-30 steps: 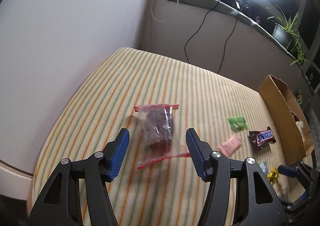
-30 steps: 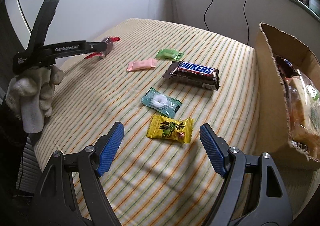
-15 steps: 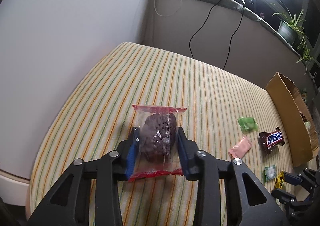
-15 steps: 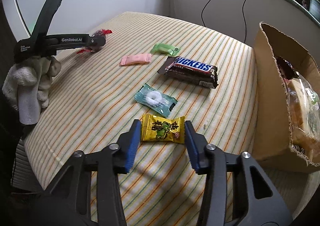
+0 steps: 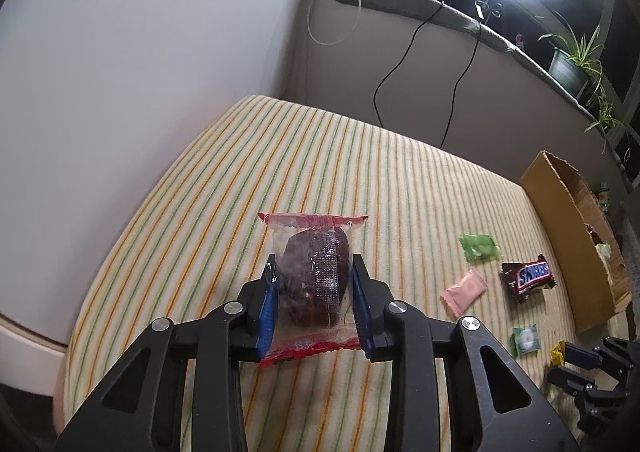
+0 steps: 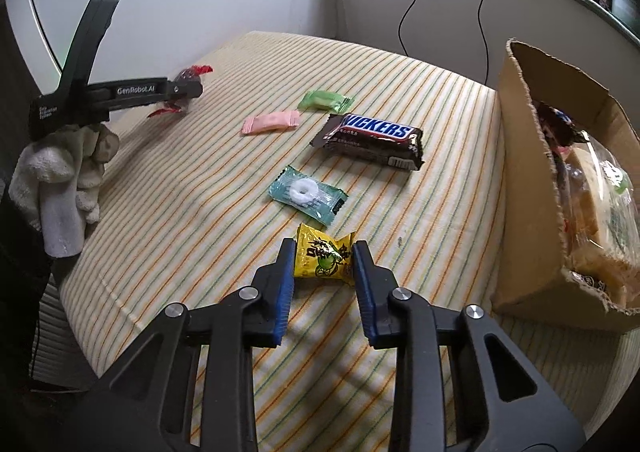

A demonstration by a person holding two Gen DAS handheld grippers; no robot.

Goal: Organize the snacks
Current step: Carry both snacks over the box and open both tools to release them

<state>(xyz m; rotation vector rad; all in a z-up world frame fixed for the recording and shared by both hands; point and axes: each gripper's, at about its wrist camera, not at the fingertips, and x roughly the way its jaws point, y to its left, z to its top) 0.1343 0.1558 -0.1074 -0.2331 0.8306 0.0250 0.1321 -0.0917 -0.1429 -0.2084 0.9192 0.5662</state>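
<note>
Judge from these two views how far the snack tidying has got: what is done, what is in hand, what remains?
Done: the cardboard box already holds some packets. In hand: the left gripper is closing on the clear red-edged packet, the right gripper on the yellow candy. Left on the striped cloth: Snickers bar, mint, pink and green sweets.

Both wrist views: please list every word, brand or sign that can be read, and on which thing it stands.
"SNICKERS": brown chocolate bar wrapper.
"GenRobot.AI": side of the black left gripper.
Small white print on that gripper's handle: too small to read.
Black characters on the yellow candy wrapper: not readable.
Barcode label on the bar's end: unreadable.
</note>
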